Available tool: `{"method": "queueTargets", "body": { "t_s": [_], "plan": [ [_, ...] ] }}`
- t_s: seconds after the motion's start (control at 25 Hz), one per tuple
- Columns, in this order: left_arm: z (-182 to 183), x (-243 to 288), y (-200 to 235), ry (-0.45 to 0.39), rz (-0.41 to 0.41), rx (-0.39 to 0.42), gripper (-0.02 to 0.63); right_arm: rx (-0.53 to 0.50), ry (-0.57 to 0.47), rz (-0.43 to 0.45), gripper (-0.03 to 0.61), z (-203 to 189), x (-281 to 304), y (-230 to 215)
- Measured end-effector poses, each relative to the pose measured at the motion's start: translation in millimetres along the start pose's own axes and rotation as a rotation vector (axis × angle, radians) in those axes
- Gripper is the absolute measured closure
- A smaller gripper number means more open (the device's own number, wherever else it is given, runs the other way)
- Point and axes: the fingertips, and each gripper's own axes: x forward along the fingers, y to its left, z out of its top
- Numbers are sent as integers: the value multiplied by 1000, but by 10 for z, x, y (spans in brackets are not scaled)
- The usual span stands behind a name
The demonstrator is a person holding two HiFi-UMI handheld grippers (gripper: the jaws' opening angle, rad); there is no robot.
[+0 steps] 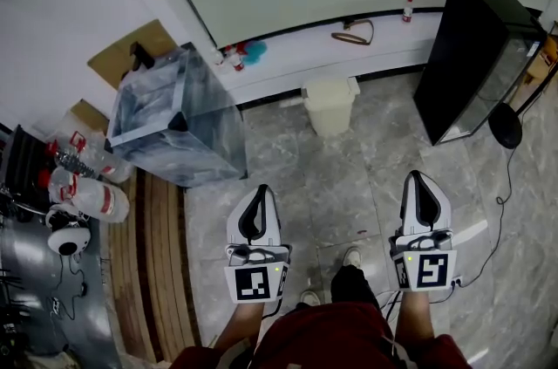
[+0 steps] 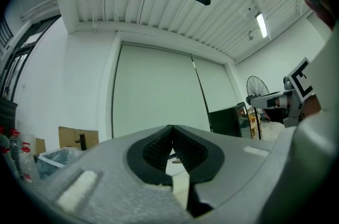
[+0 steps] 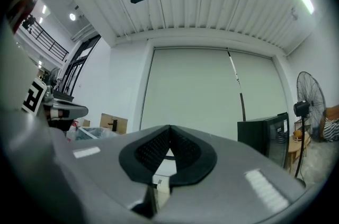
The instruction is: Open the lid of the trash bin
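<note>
The trash bin (image 1: pixel 330 105) is small and cream-coloured, and it stands on the grey tiled floor against the white wall ledge with its lid down. Both grippers hover well short of it, nearer to me. My left gripper (image 1: pixel 261 189) is below and left of the bin, my right gripper (image 1: pixel 416 176) below and right of it. In the left gripper view the left gripper (image 2: pixel 171 128) has its jaws meeting at the tips with nothing between them. The right gripper (image 3: pixel 169 128) looks the same in its own view. Only a pale sliver shows through each gap.
A large clear container (image 1: pixel 174 119) stands at the left, with water bottles (image 1: pixel 90 194) and wooden boards (image 1: pixel 157 254) beside it. A black cabinet (image 1: pixel 475 53) rises at the right, with a fan base (image 1: pixel 506 127) and a cable on the floor. My shoes (image 1: pixel 350 257) are between the grippers.
</note>
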Motion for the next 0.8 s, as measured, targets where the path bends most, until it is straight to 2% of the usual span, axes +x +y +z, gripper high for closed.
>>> {"method": "queueTargets", "body": {
  "t_s": [0.44, 0.64, 0.8],
  "plan": [
    [96, 1135, -482, -13, -12, 23, 609, -28, -26, -17, 578, 36, 600, -1151],
    [150, 1423, -643, -17, 4, 33, 609, -21, -54, 21, 578, 65, 876, -1328],
    [149, 1581, -686, -21, 22, 35, 609, -10, -37, 29, 578, -49, 1025, -1421]
  ]
}}
